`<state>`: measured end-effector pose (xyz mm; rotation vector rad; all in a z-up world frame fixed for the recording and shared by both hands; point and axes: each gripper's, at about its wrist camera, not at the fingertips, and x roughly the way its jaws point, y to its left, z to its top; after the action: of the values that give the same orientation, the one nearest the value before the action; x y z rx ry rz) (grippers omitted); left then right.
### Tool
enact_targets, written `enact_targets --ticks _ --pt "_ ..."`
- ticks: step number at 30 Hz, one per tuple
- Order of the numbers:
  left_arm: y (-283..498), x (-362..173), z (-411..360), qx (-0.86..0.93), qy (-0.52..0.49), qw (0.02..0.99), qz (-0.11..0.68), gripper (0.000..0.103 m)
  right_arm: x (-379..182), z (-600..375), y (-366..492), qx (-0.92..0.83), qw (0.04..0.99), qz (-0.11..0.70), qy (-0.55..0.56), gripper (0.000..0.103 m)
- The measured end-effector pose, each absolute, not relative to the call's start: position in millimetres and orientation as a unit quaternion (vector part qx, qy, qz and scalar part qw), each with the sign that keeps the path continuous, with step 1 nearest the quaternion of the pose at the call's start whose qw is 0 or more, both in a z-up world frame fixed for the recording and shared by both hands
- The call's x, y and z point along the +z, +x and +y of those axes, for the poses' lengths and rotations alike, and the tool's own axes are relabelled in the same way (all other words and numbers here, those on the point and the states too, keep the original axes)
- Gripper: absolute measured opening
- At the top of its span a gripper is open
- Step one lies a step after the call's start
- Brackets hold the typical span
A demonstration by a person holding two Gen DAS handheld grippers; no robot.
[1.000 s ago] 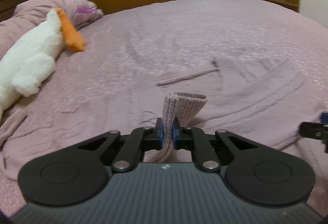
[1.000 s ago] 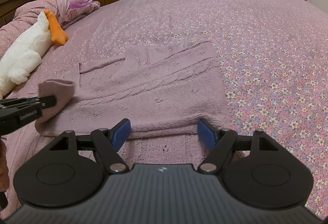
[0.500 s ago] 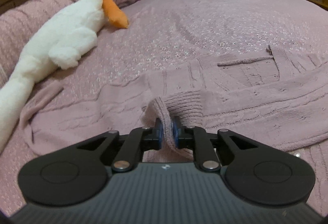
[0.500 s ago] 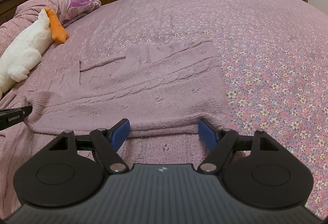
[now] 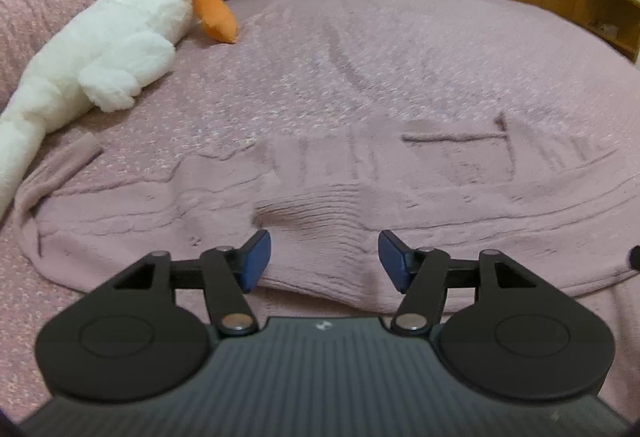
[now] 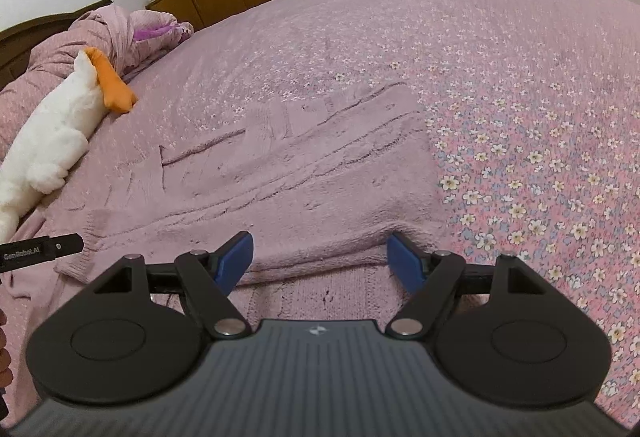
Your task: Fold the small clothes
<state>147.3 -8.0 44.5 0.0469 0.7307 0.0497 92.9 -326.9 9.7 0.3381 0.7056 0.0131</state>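
So my left tongs (image 5: pixel 323 256) have just been opening up and now sit spread apart, blue pads (image 5: pixel 253 260) clear of the fabric, with the ribbed cuff of the mauve cable-knit sweater (image 5: pixel 360 197) lying loose between them, not pinched. The sweater is laid flat on the pink flowered bedspread (image 6: pixel 520 85), a sleeve folded across the body, near the edge of the bed closest to me. My right tongs (image 6: pixel 320 261) are spread wide too, hovering over the sweater's near folded edge with nothing gripped; the pads sit on either side of the fold. From the right view, the tip of my left tongs pokes in at the left edge, just beside the cuff. A white plush goose with an orange beak (image 5: pixel 116 49) lies up toward the bed's far left corner, well apart from the sweater.
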Motion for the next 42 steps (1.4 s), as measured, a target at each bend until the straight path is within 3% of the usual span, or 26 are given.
enact_targets --ticks 11,21,22,23,24,25,26,27,28,42 --pt "154.3 30.6 22.8 0.062 -0.025 0.927 0.37 0.062 23.2 -339.1 93.2 -0.056 0.946 0.285 0.141 0.08" --pt "158.5 26.0 41.3 0.096 -0.047 0.925 0.364 0.061 -3.3 -348.1 136.9 -0.092 0.933 0.324 0.123 0.078" --pt "159.0 24.9 41.7 0.089 -0.053 0.925 0.366 0.061 -4.0 -345.5 139.1 -0.092 0.937 0.319 0.111 0.067" --pt "158.9 23.9 40.7 0.082 -0.055 0.926 0.364 0.061 -4.2 -342.1 140.2 -0.087 0.941 0.313 0.097 0.044" --pt "158.3 23.9 38.8 0.076 -0.053 0.928 0.36 0.06 -4.9 -339.6 140.7 -0.083 0.944 0.309 0.084 0.033" --pt "158.2 24.0 36.3 0.064 -0.05 0.931 0.356 0.058 -5.8 -339.7 139.8 -0.087 0.946 0.302 0.076 0.014" --pt "157.1 24.4 33.4 0.048 -0.047 0.935 0.348 0.045 -3.6 -335.8 137.4 -0.098 0.95 0.288 0.067 0.008" --pt "155.7 25.5 29.7 0.042 -0.039 0.939 0.34 0.03 -0.6 -333.9 135.5 -0.109 0.952 0.278 0.061 0.008" --pt "153.6 26.8 25.6 0.043 -0.026 0.943 0.33 0.026 1.0 -335.0 134.2 -0.117 0.953 0.272 0.063 0.007" --pt "166.6 18.4 28.3 0.072 0.015 0.93 0.361 0.034 -13.6 -355.6 147.4 -0.164 0.936 0.301 0.079 0.008"
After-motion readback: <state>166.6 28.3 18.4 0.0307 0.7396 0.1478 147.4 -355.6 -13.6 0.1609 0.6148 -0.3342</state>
